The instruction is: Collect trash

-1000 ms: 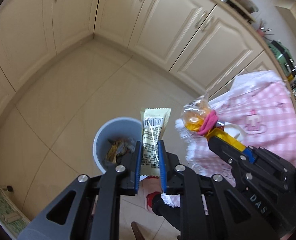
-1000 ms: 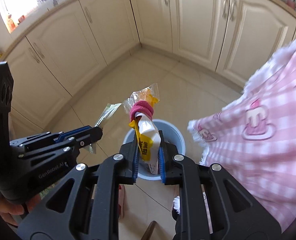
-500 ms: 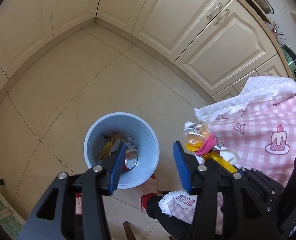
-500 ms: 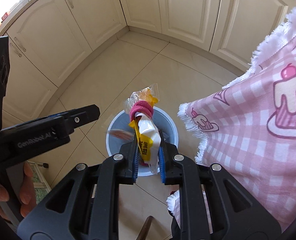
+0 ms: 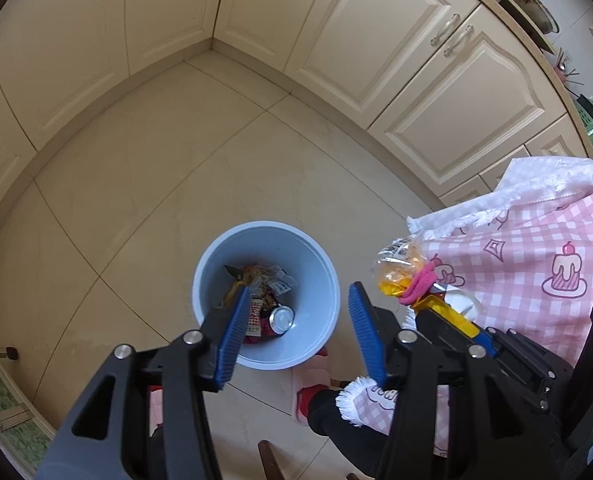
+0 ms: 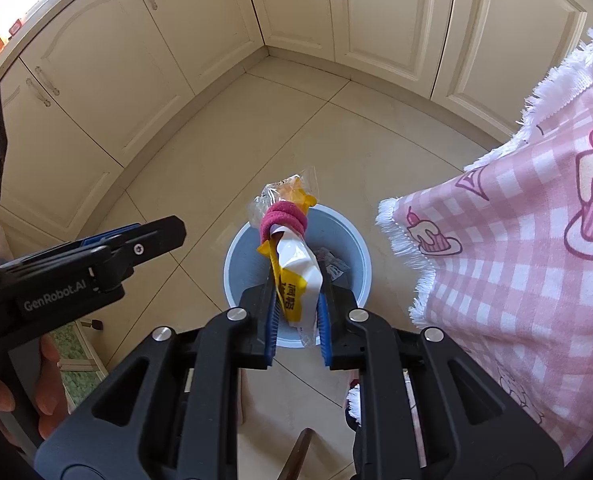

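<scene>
A light blue bin (image 5: 321,280) stands on the tiled floor, with several wrappers and a can (image 5: 281,319) inside. My left gripper (image 5: 298,292) hovers right over it, its jaws opening and nothing between them. To its right my right gripper (image 5: 442,312) is shut on a yellow and white snack bag (image 5: 392,280) tied with a pink band. In the right wrist view that bag (image 6: 296,268) stands up between the blue pads of my right gripper (image 6: 297,304), above the bin (image 6: 354,240). My left gripper (image 6: 152,234) shows at the left there.
A pink checked tablecloth (image 5: 536,264) with a white fringe hangs close on the right, also in the right wrist view (image 6: 516,264). Cream cabinets (image 5: 376,40) ring the floor. A slippered foot (image 5: 312,388) is beside the bin, a green mat (image 5: 0,408) lies at left, and a hand (image 6: 0,396) holds the left gripper.
The left gripper's jaws opened and the pale wrapper they held is gone from them. Both grippers sank closer to the bin. The right gripper kept its grip on the bag.
</scene>
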